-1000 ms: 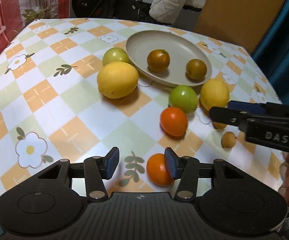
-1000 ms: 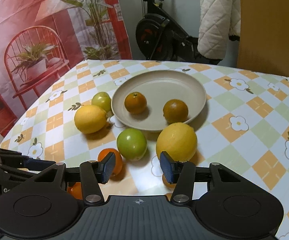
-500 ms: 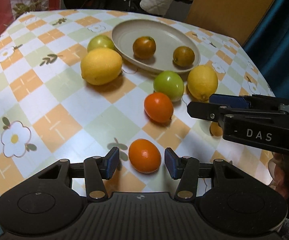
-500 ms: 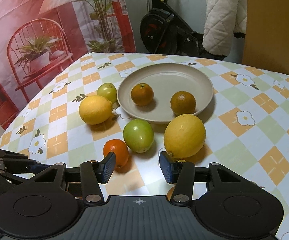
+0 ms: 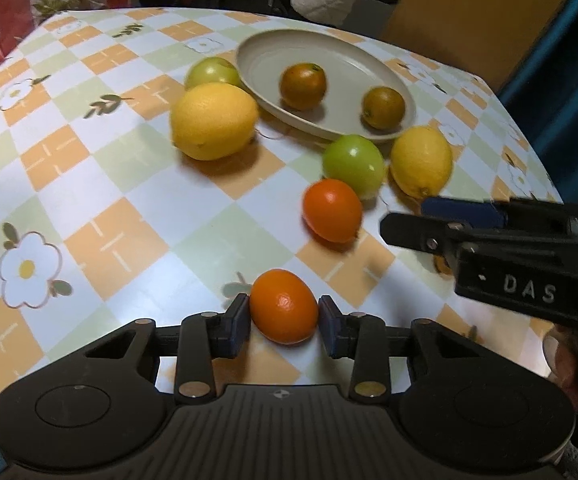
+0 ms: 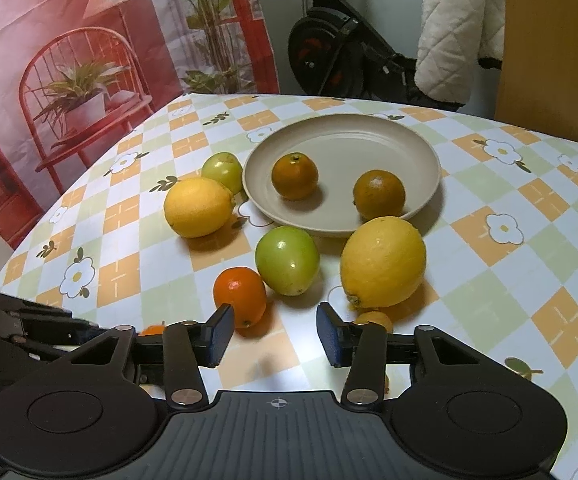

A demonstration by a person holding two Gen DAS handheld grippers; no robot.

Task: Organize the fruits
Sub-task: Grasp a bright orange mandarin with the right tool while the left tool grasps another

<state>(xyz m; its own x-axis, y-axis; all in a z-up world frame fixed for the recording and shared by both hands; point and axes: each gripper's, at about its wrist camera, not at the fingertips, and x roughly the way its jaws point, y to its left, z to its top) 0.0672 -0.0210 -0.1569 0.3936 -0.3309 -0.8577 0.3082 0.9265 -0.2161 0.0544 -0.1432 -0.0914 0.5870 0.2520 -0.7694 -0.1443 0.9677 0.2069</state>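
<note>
A small orange [image 5: 283, 306] lies on the checked tablecloth between the pads of my left gripper [image 5: 283, 328]. The jaws are closing and both pads touch its sides. My right gripper [image 6: 275, 338] hovers low over the cloth with its jaws closing on nothing. Just beyond its left pad is another orange [image 6: 241, 296], and a small kumquat [image 6: 373, 318] peeks out behind its right finger. The beige plate [image 6: 349, 148] holds two dark oranges [image 6: 295, 176] [image 6: 379, 194]. In the left wrist view the right gripper [image 5: 417, 220] reaches in from the right.
Two lemons [image 6: 199, 208] [image 6: 383, 262] and two green fruits [image 6: 287, 266] [image 6: 223, 166] lie around the plate's near rim. The table edge curves away at the left and far side. An exercise bike [image 6: 329, 52] and a quilted jacket [image 6: 457, 28] stand behind the table.
The left jaws have closed in from a wide gap until both pads meet the small orange. The right jaws have narrowed slightly. Both hands stay about where they were.
</note>
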